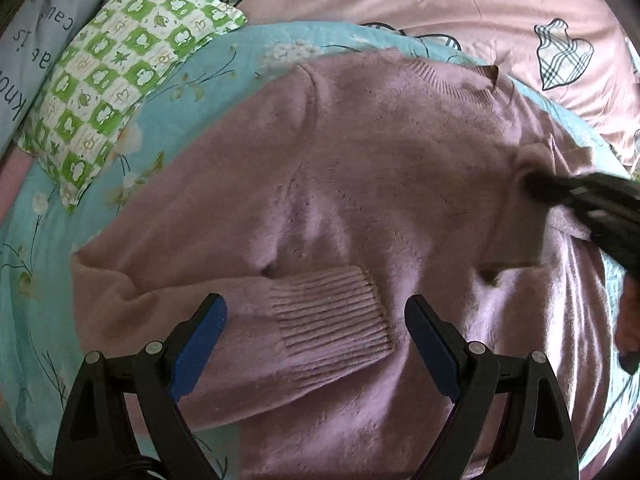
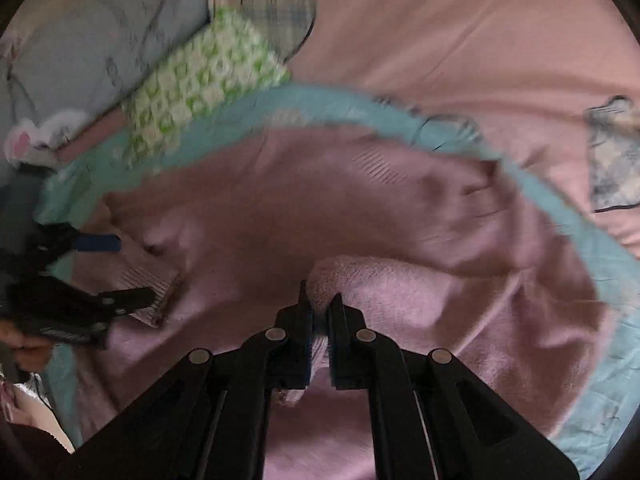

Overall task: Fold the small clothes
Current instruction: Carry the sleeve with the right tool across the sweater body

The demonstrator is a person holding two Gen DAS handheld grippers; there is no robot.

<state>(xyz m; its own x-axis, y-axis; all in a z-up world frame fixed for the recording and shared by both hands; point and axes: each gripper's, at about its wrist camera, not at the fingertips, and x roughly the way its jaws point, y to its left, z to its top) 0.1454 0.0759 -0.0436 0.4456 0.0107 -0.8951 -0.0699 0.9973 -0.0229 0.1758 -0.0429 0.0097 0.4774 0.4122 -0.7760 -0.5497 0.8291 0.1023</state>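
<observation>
Our right tool pinches a fuzzy fold of the mauve knit sweater. We hold the left tool spread above its ribbed cuff.

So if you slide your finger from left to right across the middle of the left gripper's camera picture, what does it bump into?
Grey pillow with writing → green checked pillow → blue flowery sheet → pink sweater → right gripper, pinching a fold of the sweater.
</observation>
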